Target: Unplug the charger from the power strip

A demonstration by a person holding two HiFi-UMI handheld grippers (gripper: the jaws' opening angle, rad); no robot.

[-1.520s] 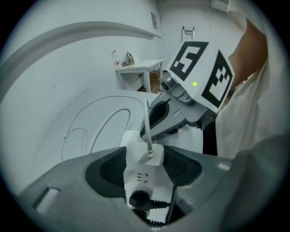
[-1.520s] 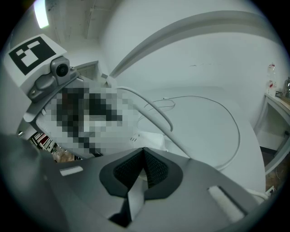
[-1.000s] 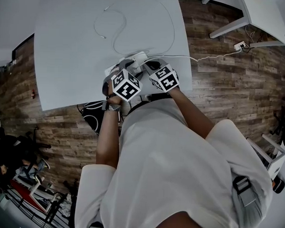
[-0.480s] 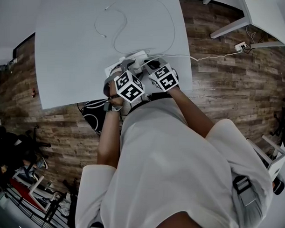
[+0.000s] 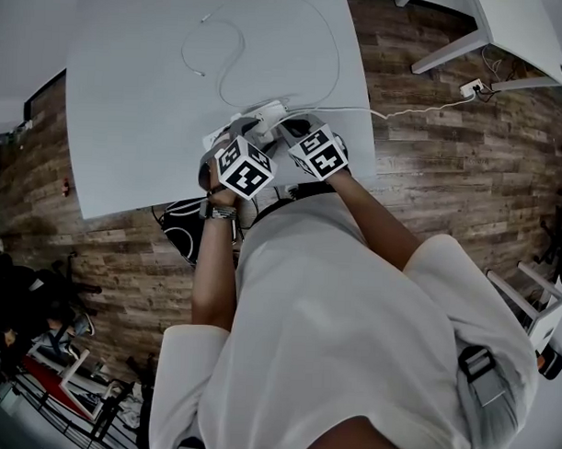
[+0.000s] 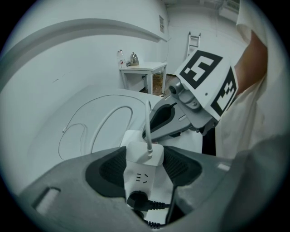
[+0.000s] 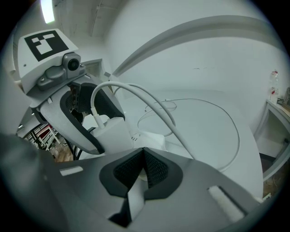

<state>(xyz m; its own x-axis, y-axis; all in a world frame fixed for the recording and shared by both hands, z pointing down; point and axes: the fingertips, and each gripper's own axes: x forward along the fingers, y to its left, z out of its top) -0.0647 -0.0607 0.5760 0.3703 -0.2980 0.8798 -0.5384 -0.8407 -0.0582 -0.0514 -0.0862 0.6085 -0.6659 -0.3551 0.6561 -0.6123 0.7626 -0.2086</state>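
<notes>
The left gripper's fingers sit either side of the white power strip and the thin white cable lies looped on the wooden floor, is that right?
Not quite. The thin white cable lies looped on the white table, not the floor; the head view shows it. The left gripper's fingers do sit either side of the power strip.

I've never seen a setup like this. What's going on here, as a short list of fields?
Setting: white table on a wood floor
Left gripper: jaws clamped on the power strip
Charger: plugged into the strip; its white cable loops across the table
Black plug: also in the strip
Right gripper: jaws nearly together, with an unidentifiable white sliver between them
Status: charger not yet unplugged
</notes>
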